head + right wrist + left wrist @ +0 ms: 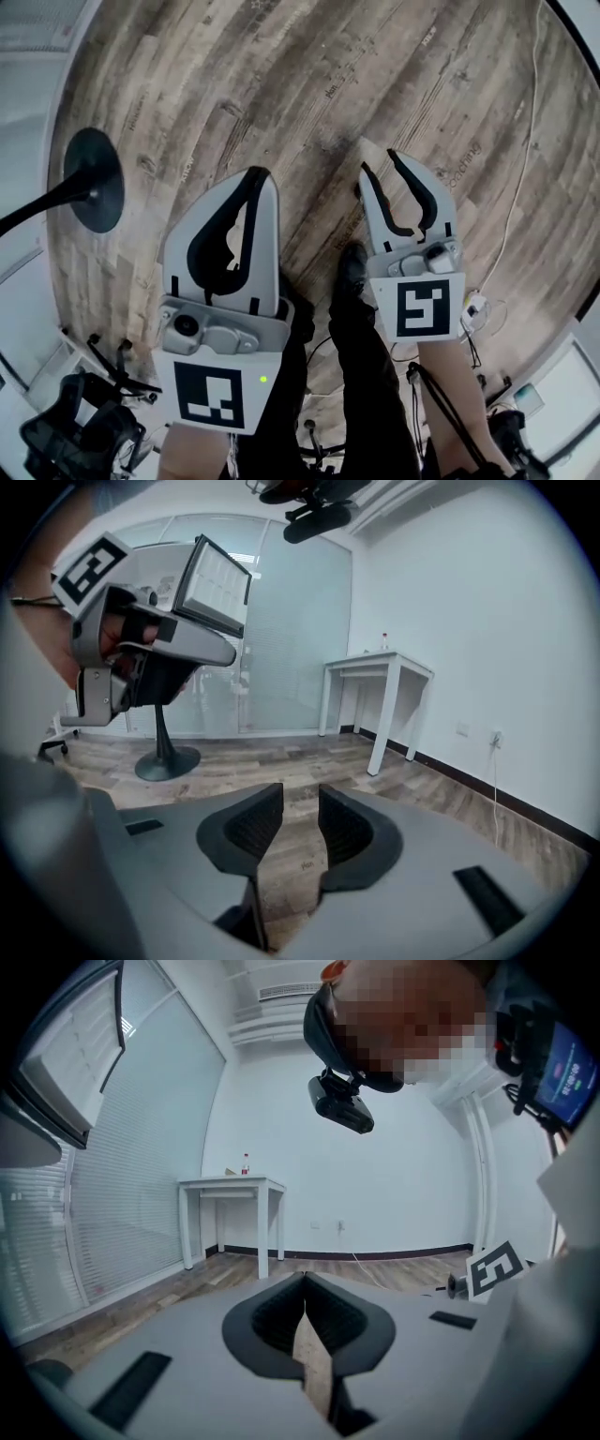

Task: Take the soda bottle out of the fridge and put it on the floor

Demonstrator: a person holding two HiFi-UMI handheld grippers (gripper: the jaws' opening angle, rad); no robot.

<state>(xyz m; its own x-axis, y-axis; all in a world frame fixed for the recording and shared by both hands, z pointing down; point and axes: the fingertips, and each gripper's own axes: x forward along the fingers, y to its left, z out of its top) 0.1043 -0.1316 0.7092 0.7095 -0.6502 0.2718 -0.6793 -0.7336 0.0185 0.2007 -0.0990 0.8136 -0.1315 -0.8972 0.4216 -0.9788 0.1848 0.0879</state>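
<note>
plainly no grip on anything at this moment. looking steeply down on a wooden floor (pixel 281 84), with both tongs held out side by side above it and apart from each other, marker cubes facing up. left tongs (pixel 305 1277) shut, tips pressed together, nothing held; only a thin sliver of floor showing lower down, behind the tips. right tongs (pixel 300 790) open to a middling gap and empty, with bare floor boards showing in the space between the ribbed pads (pixel 256 820).

far off, a small bottle (pixel 246 1163) standing upright on a white bench (pixel 234 1185) against the back wall, well apart from both tongs; too small to tell whether the soda bottle or some other. same bottle and bench seen from the right gripper view, beside a glass wall (pixel 281 639).

elsewhere on the floor: a black round base (pixel 94 178) of a stand to the left of the left tongs, a white cable (pixel 527 169) trailing down the right side, an office chair (pixel 66 441) at the lower left. between and below the two tongs, legs (pixel 370 375) in dark trousers and one dark shoe (pixel 352 267) planted on the boards.
</note>
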